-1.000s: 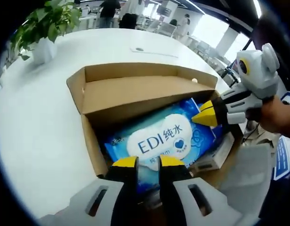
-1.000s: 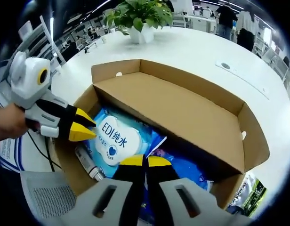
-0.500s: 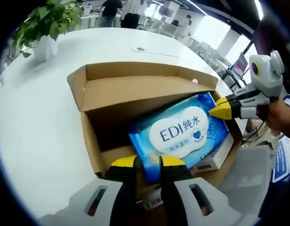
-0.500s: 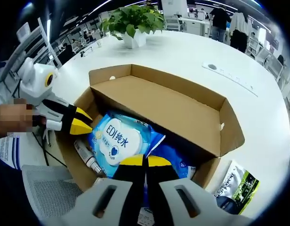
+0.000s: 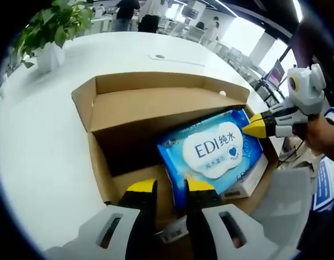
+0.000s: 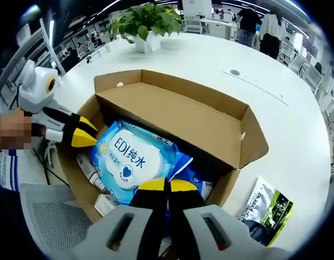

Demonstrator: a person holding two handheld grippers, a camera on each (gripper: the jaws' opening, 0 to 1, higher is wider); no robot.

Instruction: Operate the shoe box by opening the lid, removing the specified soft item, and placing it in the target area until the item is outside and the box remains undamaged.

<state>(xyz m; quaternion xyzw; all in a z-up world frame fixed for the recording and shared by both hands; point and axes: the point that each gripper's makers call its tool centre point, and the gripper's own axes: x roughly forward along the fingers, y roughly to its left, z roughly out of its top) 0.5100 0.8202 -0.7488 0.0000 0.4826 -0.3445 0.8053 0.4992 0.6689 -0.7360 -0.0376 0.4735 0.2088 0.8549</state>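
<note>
On the counter: box (image 5: 151, 108) with its lid folded back, the flap standing along the far side; white counter (image 5: 42, 141) all round it.

Box, right gripper view: box (image 6: 172, 116) sits open, the flap leaning over the far half of the inside.

Wipes: blue pack with a white label marked EDI (image 5: 213, 149), tilted up in the box, one end higher than the rest — still within the box walls. In the right gripper view the same pack (image 6: 129, 160) lies across the near part of the opening.

My left fingers: left gripper (image 5: 168, 187) nearly closed, a narrow gap between the yellow tips; the near corner of the wipes sits in that gap, and I seem to hold it there. From the other side this gripper (image 6: 83, 135) comes in at the pack's left edge, tips touching it.

My right fingers: right gripper (image 6: 167, 185) pressed together on the pack's lower edge. In the left gripper view it (image 5: 256, 127) meets the pack's far right corner, my hand (image 5: 321, 135) behind it.

Under the pack: a white carton (image 5: 248, 181) beside it in the box; a small tube (image 6: 91, 170) along the box wall.

Beside the box: dark pouch (image 6: 267, 211) on the counter, just off the corner.

Far side: potted plant (image 6: 148, 24) — well apart from the box.
</note>
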